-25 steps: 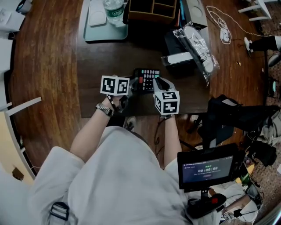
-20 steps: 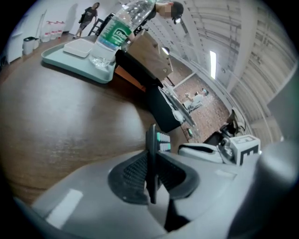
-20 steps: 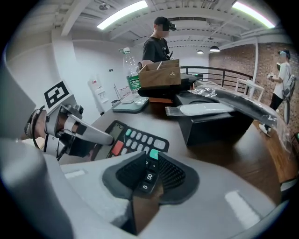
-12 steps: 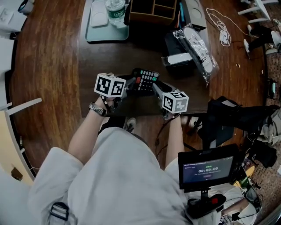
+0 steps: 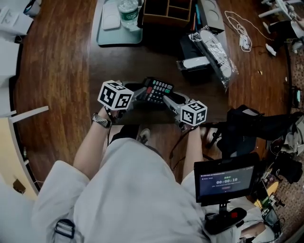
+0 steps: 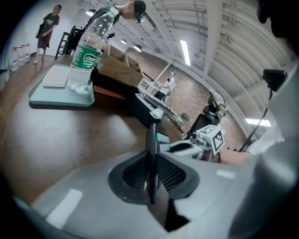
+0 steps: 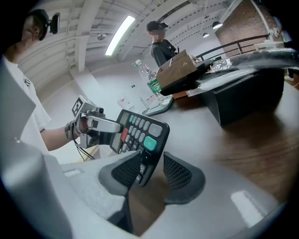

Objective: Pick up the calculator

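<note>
Calculator (image 5: 157, 89): held tilted over the near edge of the dark table (image 5: 118, 61), between the two grippers, keypad facing up.
Left gripper (image 5: 140, 94): jaws clamped on the calculator's left edge, which sits edge-on between the ribbed pads.
Right gripper (image 5: 167, 100): jaws have just been opening and are now spread wide. The calculator's corner is between them, with one pad clear of it.

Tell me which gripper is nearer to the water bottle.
Left. The left gripper, clamped on the calculator edge, sits almost straight below the water bottle in the head view. The right gripper, jaws just opening around the calculator's other end, sits further right.
</note>
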